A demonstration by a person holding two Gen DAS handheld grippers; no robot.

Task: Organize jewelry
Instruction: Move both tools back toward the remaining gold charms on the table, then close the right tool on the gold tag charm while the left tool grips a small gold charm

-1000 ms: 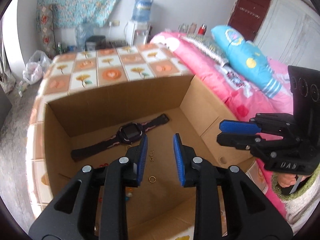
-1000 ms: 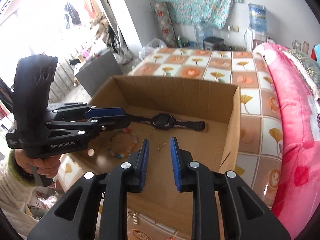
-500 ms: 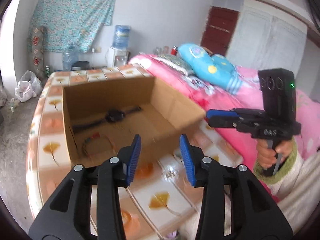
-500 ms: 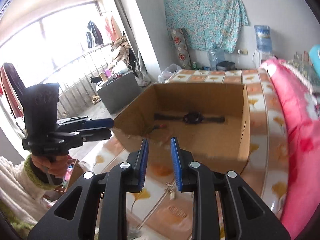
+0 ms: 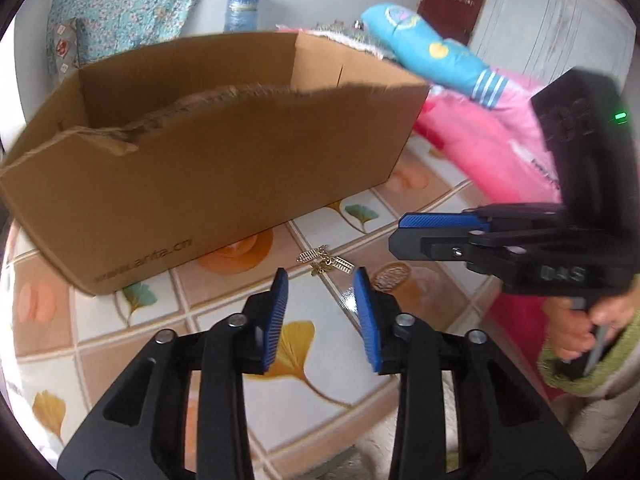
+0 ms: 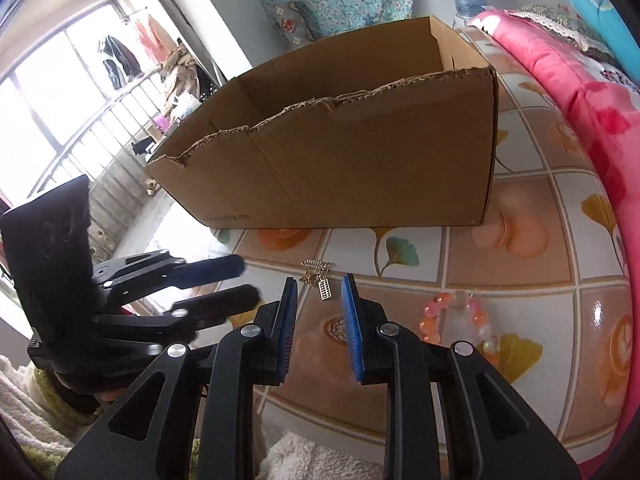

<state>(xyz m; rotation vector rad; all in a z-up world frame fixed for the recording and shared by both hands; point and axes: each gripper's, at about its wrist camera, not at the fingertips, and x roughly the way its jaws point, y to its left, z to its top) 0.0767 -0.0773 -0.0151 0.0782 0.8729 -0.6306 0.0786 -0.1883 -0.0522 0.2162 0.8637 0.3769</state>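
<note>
A small pile of gold earrings (image 5: 325, 263) lies on the tiled table just in front of the cardboard box (image 5: 224, 176). My left gripper (image 5: 320, 280) is open and empty, low over the table, with the earrings just beyond its tips. My right gripper (image 6: 319, 285) is open and empty, with the same earrings (image 6: 318, 276) between and just past its tips. A bracelet of pink and orange beads (image 6: 456, 320) lies on the table right of the right gripper. Each gripper shows in the other's view, the right one (image 5: 440, 232) and the left one (image 6: 224, 280). The box's inside is hidden.
The box (image 6: 340, 168) stands on the patterned tile table (image 6: 520, 272) right behind the earrings. A pink quilt (image 6: 568, 92) and a blue pillow (image 5: 432, 52) lie on the bed along the table's right side. A round decorative tile mark (image 5: 390, 274) is beside the earrings.
Both grippers have pulled back out of the box and dropped low in front of it. They now point at the gold earrings on the table; the watch inside the box is out of sight.
</note>
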